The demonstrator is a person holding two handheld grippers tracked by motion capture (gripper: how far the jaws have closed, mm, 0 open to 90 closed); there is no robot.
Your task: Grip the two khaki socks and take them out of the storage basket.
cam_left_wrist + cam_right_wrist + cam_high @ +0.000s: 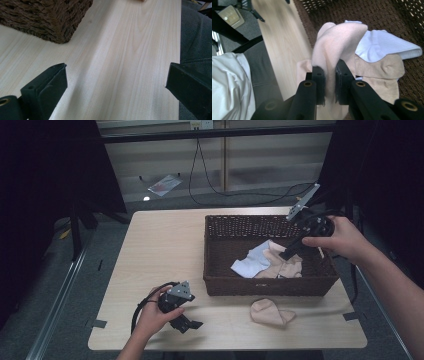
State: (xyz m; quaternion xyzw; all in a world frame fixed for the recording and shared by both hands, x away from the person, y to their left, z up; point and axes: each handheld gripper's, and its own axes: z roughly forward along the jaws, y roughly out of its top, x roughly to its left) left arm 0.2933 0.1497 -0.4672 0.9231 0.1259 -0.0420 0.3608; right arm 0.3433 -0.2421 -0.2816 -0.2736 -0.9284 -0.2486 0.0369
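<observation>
A brown wicker basket [220,285] stands on the right half of the table. In it lie a white sock [250,262] and beige socks [287,268]. My right gripper [290,253] reaches into the basket from the right. In the right gripper view, the right gripper [330,72] is shut on a pale pink sock [337,42], which is lifted above the white sock [384,47] and a tan sock [384,68]. Another beige sock [270,312] lies on the table in front of the basket. My left gripper [191,324] rests open near the front edge, its jaws wide apart [117,82] over bare wood.
The light wooden table [165,250] has free room on its left half. A basket corner [50,22] shows ahead of the left gripper. Cables [210,190] run across the floor behind the table. Dark stands flank both sides.
</observation>
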